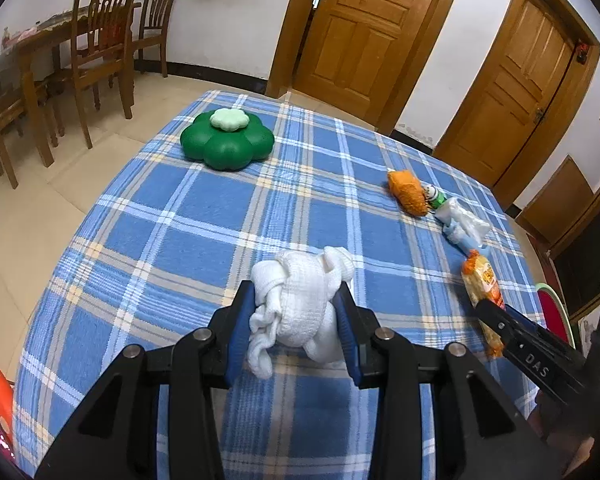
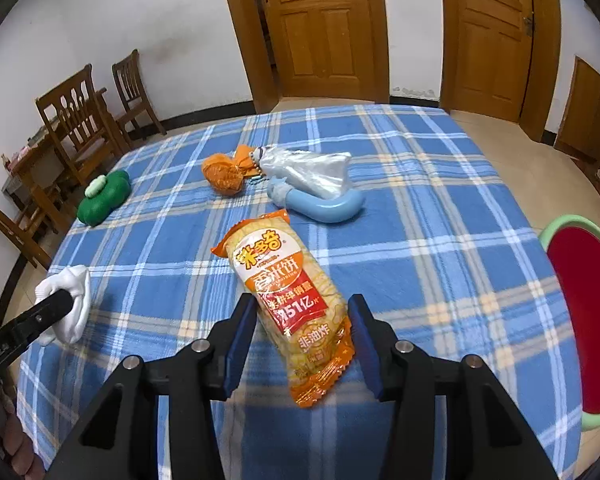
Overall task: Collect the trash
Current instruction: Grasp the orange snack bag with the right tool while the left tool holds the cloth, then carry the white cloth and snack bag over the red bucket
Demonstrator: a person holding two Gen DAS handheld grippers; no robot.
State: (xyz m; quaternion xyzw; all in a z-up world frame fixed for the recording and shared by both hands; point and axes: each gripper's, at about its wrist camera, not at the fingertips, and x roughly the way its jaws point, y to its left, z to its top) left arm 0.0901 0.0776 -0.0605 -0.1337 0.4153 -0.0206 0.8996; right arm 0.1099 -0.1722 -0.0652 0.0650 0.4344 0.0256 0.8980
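A crumpled white cloth wad [image 1: 300, 304] rests on the blue plaid tablecloth [image 1: 180, 208]. My left gripper [image 1: 296, 300] is shut on it, blue pads pressing both sides. That wad [image 2: 70, 300] also shows at the far left of the right wrist view. An orange rice-cracker packet [image 2: 288, 292] lies flat on the cloth. My right gripper [image 2: 302, 308] is open and straddles its lower half, with a small gap at the right finger. The left wrist view shows the packet [image 1: 482, 280] with the right gripper [image 1: 496, 316] at its near end.
Further back lie an orange crumpled bag [image 2: 222, 174], a clear plastic bag [image 2: 312, 168] and a light blue curved tube [image 2: 324, 204]. A green flower-shaped container [image 1: 226, 144] sits far left. A red basin with a green rim [image 2: 580, 320] stands off the table's right edge. Wooden chairs [image 1: 100, 44] and doors stand beyond.
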